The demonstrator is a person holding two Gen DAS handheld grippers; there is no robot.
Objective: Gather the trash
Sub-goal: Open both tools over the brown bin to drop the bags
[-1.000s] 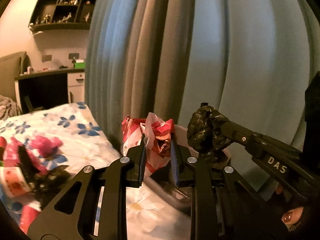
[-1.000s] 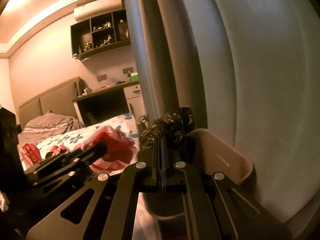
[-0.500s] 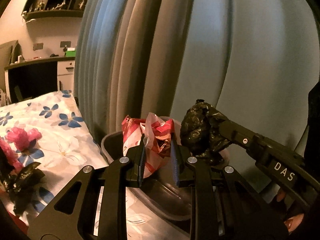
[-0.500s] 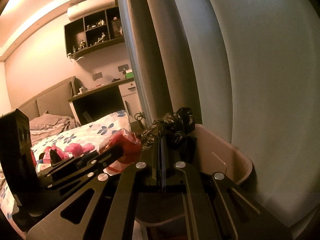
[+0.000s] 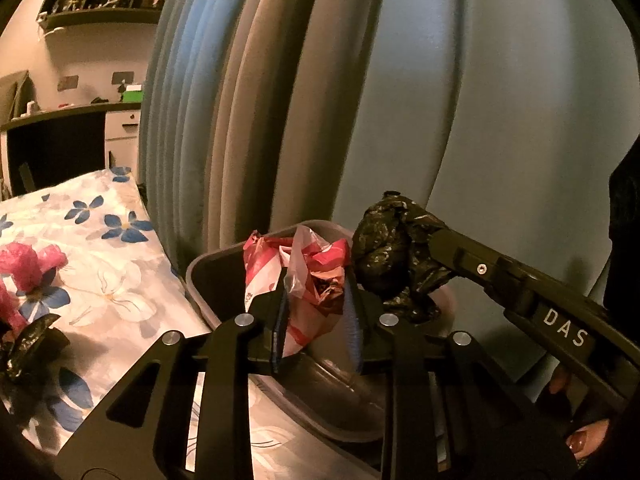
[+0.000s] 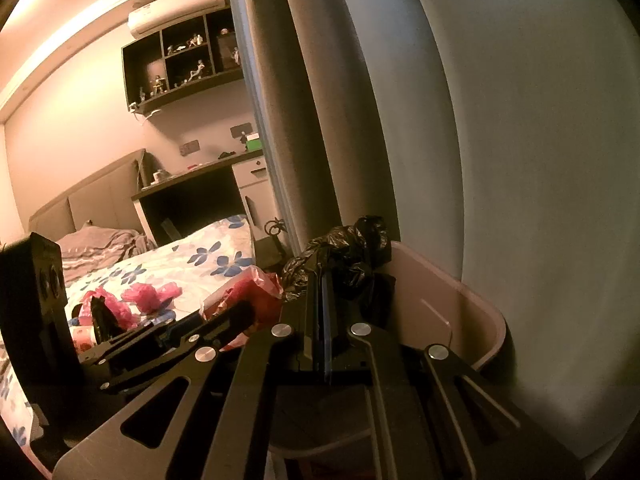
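Beside the grey curtain (image 5: 400, 100), pressed against the flowered bed (image 5: 100, 264): trash bin (image 6: 460, 304), the landmark here. Above its open mouth, two pieces brought but not yet dropped. Over the bin's middle, red-and-white wrapper (image 5: 304, 276) between the just-opening jaws of the left gripper (image 5: 316, 320), right pad clear of it. Over the far rim, black plastic wad (image 6: 352, 252) clamped tight in the right gripper (image 6: 322, 320). Back from the bin, on the bed: pink scraps (image 6: 148, 296), uncollected.
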